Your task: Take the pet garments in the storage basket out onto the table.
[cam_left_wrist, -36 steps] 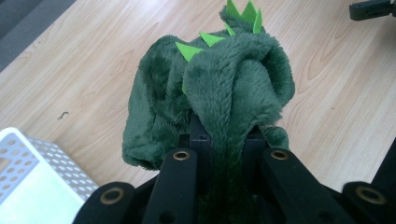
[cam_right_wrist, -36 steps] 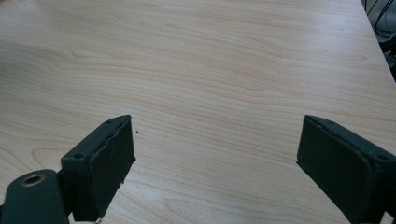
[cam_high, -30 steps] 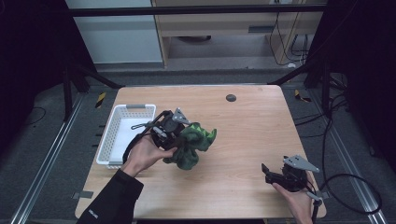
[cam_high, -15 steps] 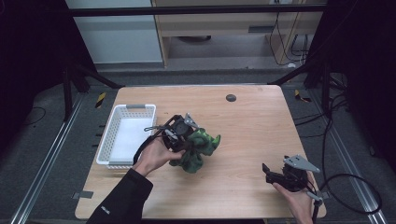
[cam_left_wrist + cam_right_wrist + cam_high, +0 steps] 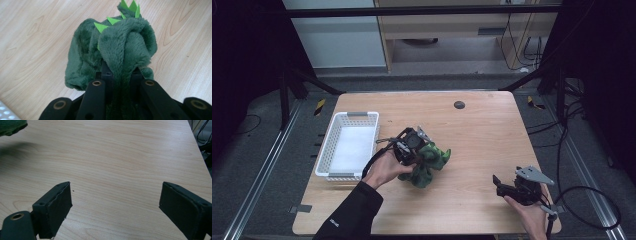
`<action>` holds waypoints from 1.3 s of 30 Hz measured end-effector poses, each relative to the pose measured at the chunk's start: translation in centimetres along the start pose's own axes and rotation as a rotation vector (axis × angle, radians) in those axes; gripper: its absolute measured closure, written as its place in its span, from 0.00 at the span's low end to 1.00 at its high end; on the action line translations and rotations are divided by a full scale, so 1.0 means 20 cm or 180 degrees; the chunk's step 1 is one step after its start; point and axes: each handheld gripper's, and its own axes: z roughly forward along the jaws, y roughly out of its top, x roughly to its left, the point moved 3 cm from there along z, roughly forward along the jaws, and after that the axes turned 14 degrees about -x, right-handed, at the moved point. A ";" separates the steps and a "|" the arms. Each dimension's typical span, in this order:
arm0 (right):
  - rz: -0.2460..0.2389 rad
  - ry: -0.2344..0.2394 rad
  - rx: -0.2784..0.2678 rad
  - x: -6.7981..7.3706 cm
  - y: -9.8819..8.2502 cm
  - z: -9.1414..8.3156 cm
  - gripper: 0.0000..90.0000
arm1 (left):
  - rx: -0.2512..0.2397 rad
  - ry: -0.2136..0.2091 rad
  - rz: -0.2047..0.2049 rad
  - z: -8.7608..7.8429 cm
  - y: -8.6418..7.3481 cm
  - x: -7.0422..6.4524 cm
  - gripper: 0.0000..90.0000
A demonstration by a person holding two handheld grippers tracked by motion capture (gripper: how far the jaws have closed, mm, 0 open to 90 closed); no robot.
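A green plush dinosaur (image 5: 432, 162) with bright green spikes hangs near the middle of the wooden table (image 5: 482, 130). My left gripper (image 5: 412, 145) is shut on it. In the left gripper view the plush dinosaur (image 5: 120, 47) bulges out over the two black jaws, which pinch a fold of its fur low in the frame. My right gripper (image 5: 502, 185) rests at the table's front right, held by a hand. Its jaws stand wide open over bare wood in the right gripper view (image 5: 115, 205), with nothing between them.
A white plastic basket (image 5: 349, 145) with a perforated wall stands at the table's left side, just left of the left hand. A small dark round disc (image 5: 459, 105) lies at the far side. Cables trail on the floor at the right.
My left hand has carried the plush dinosaur down and slightly to the right, closer to the tabletop. The right gripper has stayed where it was.
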 end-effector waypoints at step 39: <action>-0.0012 0.0016 0.0013 0.00 0.00 0.00 0.12 | -0.0017 -0.0054 -0.0090 0.20 -0.10 -0.01 0.55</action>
